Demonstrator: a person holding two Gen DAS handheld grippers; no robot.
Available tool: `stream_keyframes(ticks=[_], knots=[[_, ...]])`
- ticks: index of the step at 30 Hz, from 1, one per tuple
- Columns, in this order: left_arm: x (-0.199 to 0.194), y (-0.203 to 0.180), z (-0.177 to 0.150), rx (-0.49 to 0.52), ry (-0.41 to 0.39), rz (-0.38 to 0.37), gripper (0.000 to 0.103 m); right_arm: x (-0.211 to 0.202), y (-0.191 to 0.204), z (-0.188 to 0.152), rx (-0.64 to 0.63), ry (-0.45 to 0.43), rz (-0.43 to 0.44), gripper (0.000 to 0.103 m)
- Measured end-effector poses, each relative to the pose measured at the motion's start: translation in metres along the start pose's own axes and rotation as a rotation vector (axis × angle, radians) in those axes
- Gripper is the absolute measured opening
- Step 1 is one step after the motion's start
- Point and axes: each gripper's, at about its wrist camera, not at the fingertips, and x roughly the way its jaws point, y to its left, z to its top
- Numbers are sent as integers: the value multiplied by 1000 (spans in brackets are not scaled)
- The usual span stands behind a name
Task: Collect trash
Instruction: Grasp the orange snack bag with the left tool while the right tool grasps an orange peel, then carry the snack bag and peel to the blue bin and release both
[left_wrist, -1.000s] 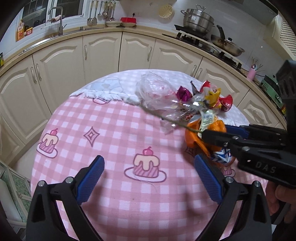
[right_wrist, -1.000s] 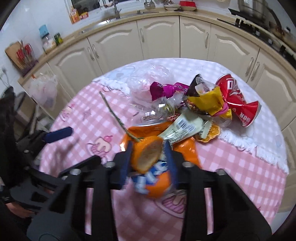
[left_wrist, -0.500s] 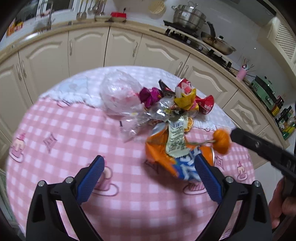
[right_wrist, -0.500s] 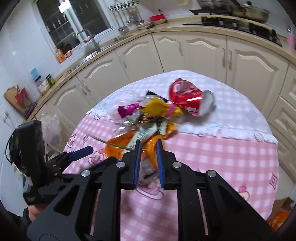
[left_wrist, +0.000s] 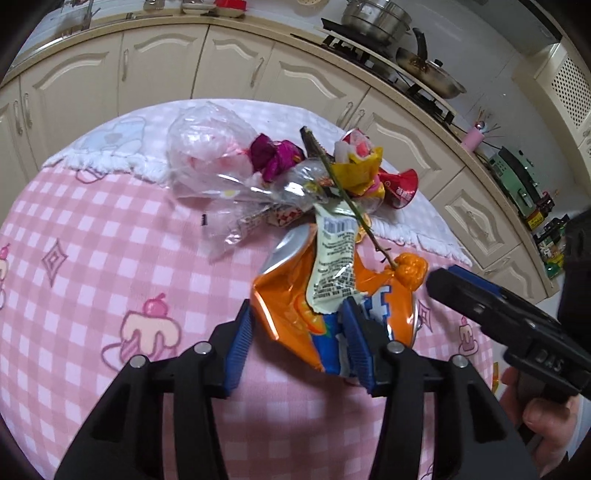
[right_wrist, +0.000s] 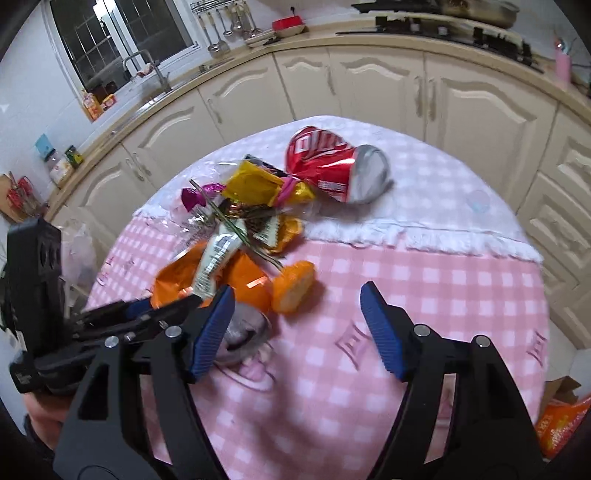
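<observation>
A crushed orange soda can (left_wrist: 288, 295) lies on the pink checked tablecloth (left_wrist: 110, 258). My left gripper (left_wrist: 297, 304) is over the can with its jaws closing. The can's left part sits between the blue pads, and a small gap shows at the left pad. An orange flower (right_wrist: 293, 290) on a long stem lies loose beside the can. My right gripper (right_wrist: 295, 290) is just short of it, jaws opening and holding nothing. Behind is a pile: a white barcode wrapper (left_wrist: 332, 258), a yellow wrapper (left_wrist: 360, 170), a magenta wrapper (left_wrist: 275, 155), a clear plastic bag (left_wrist: 207, 155) and a crushed red can (right_wrist: 332, 166).
The round table has a white fringed cloth (right_wrist: 424, 206) over its far part. Cream cabinets (right_wrist: 369, 85) curve close behind it, with pots on the stove (left_wrist: 376, 18). A hand (left_wrist: 546, 417) holds the right gripper. An orange bag (right_wrist: 561, 417) lies on the floor at the right.
My right gripper opened and let go of the orange flower, which now lies by the orange can. My left gripper moved in over the can and its jaws narrowed around it.
</observation>
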Motion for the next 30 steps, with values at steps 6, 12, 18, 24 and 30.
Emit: stream_keyframes(ticks=[6,12,18,24,30], knots=[[-8,8,5,-14,-21,-41,25,35,-7,5,55,80,5,22],[-24,15,2,15,-37,-35,22,18,-14,-9,93,41,21,15],[-53,13,-2,76,-87,2,21,-11,-32,-18,149,-5,38,15],[-76,3,-8,180,-131,62,22,-28,-24,-22,120,-23,55,15],[-52,25,-9,57,-31,31,72,-26,-11,-27,97,-8,73,15]])
